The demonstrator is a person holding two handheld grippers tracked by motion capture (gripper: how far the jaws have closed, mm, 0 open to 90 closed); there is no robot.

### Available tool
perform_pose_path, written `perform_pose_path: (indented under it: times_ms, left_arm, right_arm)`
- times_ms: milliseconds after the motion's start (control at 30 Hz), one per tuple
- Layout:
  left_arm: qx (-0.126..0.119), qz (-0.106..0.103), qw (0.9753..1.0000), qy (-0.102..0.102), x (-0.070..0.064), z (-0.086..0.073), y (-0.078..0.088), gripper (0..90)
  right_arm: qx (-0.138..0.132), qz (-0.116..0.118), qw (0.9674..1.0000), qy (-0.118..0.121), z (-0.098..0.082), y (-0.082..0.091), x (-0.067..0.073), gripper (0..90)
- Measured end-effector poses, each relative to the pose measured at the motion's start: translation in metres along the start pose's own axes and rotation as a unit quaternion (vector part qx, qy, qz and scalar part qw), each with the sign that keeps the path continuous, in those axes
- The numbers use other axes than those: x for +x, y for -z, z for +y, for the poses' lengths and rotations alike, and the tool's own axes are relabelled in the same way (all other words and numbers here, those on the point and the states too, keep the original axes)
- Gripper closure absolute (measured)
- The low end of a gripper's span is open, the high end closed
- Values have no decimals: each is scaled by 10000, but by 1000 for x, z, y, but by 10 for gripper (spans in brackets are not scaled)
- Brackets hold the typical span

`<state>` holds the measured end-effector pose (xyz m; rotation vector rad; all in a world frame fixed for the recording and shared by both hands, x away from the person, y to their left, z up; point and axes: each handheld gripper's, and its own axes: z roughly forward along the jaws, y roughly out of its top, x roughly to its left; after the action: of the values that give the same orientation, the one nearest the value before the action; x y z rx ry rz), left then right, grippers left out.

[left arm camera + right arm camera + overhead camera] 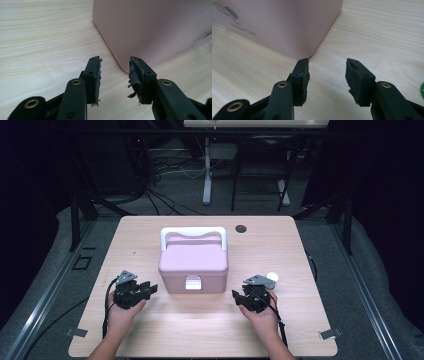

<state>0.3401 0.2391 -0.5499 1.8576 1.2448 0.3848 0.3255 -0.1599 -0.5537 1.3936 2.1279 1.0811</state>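
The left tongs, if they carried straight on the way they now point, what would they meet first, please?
Most likely the near corner of the pink box, which sits just beyond the open left tongs; only bare table lies between, though depth is hard to judge.

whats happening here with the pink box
A person holds a gripper in each hand at a wooden table. The left gripper and right gripper sit on either side of a closed pink box with a white handle, jaws apart, nothing between them. Neither touches the box yet.
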Motion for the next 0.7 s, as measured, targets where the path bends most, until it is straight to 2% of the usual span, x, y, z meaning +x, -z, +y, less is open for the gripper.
perform_pose_path:
  times_ms: [67, 333, 400, 533, 700]
  left_arm:
    - [-12, 36, 10000, -17, 0, 3, 0, 616]
    - [-213, -127, 9997, 25, -1, 13, -3, 776]
    - [-155, -123, 9998, -49, -1, 15, -5, 814]
    - [-221, -148, 9996, -97, 0, 21, -7, 895]
    - [-194, -132, 9997, -88, -1, 22, -14, 900]
  right_arm:
    - [-52, 33, 10000, -2, 2, 0, -1, 578]
    - [-172, -22, 9998, 26, 13, -8, 0, 731]
    - [-160, -30, 9999, 14, 16, -10, -1, 759]
    - [-266, -51, 9996, 3, 22, -15, 0, 851]
    - [-297, 22, 9995, -85, 24, -19, 1, 897]
